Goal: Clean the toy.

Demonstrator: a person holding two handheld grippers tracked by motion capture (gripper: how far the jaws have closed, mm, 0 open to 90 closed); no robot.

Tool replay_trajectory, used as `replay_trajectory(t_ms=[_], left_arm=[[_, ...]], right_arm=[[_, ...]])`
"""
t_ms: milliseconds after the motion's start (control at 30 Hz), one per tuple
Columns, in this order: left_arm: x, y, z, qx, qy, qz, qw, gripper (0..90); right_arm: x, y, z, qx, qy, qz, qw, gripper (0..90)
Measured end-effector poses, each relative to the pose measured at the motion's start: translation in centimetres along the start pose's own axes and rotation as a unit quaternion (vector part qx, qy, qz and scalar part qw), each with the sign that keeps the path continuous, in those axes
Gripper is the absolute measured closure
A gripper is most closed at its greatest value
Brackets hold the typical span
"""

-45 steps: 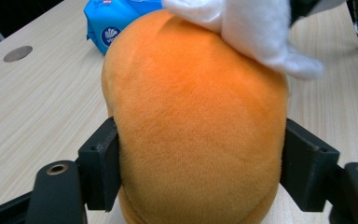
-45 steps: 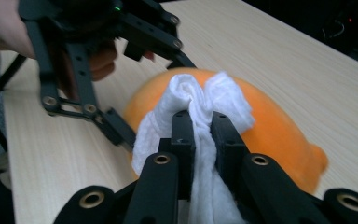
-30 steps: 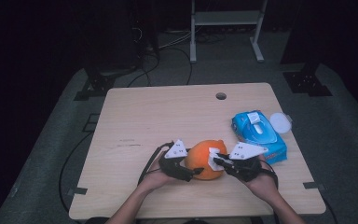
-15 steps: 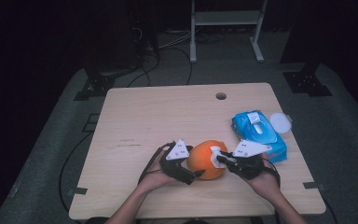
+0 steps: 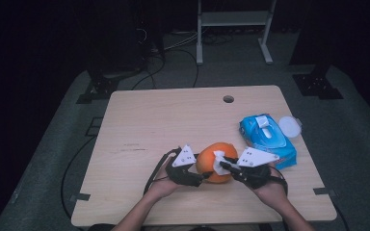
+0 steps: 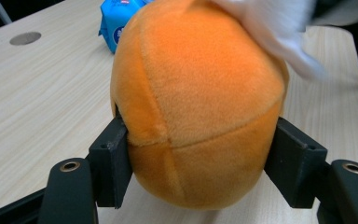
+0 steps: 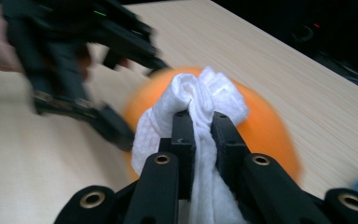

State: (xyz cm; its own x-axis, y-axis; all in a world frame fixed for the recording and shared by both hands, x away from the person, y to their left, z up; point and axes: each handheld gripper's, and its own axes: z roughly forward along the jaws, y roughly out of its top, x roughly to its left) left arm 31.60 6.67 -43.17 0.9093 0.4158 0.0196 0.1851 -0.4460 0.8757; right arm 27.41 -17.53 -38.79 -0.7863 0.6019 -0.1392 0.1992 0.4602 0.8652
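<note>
High view puts the action at the lower middle of the frame, where the orange plush ball (image 5: 215,161) sits on the table (image 5: 139,120) between two hands. Left gripper (image 5: 203,177) has just been closing its jaws, and the left gripper view shows them now hugging the ball's lower flanks, pads against the fabric on both sides. Right gripper (image 5: 223,166) is pinched tight on a bunched white wipe (image 7: 191,107), which lies against the top of the ball. This looks like a wiping step, so the smart play is a steady hold from the left while the right drags the wipe across the crown in short strokes, pressing lightly so the soft ball does not squirm out. Room check: the blue wipes pack (image 5: 267,138) lies just right of the right hand, with its round white lid (image 5: 289,126) beside it, so a wide sweep to the right could clip it. The near table edge is close below the wrists. Open wood stretches across the upper left, plenty of space there.
</note>
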Motion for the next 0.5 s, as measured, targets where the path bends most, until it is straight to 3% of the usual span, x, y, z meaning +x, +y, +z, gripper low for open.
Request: replay_trajectory(t_ms=[100,200,267,367,400,500], left_arm=[[0.0,0.0,0.1,-0.004,-0.003,-0.009,0.9999,30.3],[-0.5,0.2,0.3,0.0,0.0,0.004,1.0,29.7],[-1.0,0.2,0.6,0.011,0.003,0.029,0.9995,29.6],[-1.3,0.2,0.6,0.017,0.006,0.04,0.999,29.6],[-1.1,0.2,0.5,0.013,0.005,0.033,0.9994,29.7],[-0.9,0.0,0.6,0.01,0.003,0.026,0.9996,29.7]], right_arm=[[-1.5,-1.0,-0.2,0.009,-0.024,0.021,0.9994,80.3],[-1.3,-1.1,-0.4,0.007,-0.021,0.032,0.9993,80.7],[-0.2,-0.4,-0.3,-0.001,0.0,0.018,0.9998,80.6],[1.5,0.5,0.3,-0.001,0.016,-0.014,0.9998,80.3],[1.5,0.6,0.4,0.001,0.011,-0.02,0.9997,80.3],[0.0,0.1,0.0,0.002,-0.013,-0.006,0.9999,80.1]])
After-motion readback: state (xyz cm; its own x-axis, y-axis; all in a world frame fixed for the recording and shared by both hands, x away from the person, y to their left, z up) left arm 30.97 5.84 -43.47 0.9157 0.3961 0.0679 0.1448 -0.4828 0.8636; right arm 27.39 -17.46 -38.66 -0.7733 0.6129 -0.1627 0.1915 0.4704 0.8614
